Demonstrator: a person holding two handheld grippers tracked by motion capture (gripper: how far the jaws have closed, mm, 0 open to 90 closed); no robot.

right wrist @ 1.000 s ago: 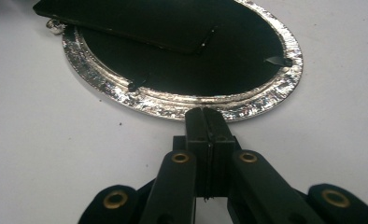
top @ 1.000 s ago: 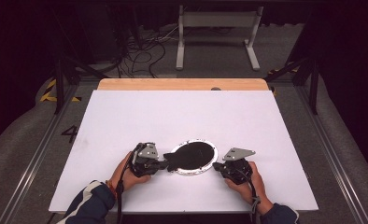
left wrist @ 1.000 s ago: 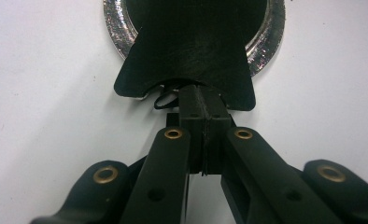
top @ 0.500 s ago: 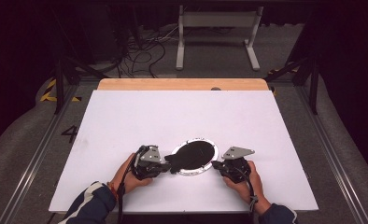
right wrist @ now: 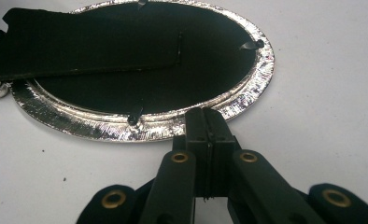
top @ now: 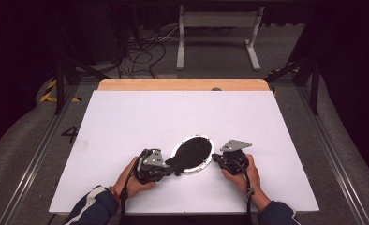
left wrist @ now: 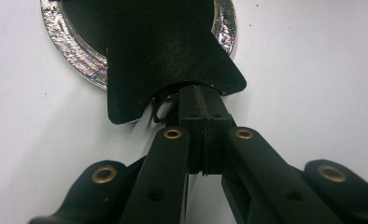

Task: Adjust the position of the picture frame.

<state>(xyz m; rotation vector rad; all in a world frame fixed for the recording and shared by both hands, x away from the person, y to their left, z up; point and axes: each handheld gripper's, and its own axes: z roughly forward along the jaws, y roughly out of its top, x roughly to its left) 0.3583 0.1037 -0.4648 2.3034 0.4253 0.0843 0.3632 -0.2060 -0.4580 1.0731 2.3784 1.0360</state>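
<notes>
Fingers (left wrist: pixel 204 122) closed; touching oval frame (left wrist: pixel 70 56).

Left tongs (top: pixel 173 167) jaws pressed together, right tongs (top: pixel 216 158) likewise, both hands low, facing inward

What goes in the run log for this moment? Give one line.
left gripper: shut at stand | right gripper: shut at frame rim | frame: flat on table

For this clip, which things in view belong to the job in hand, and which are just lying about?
In the job:
- oval silver frame
- black backing board lying on the frame
- left tongs, shut at the board's edge
- right tongs, shut at the frame's rim

Just lying about:
- white table
- cables on the floor
- grey stand
</notes>
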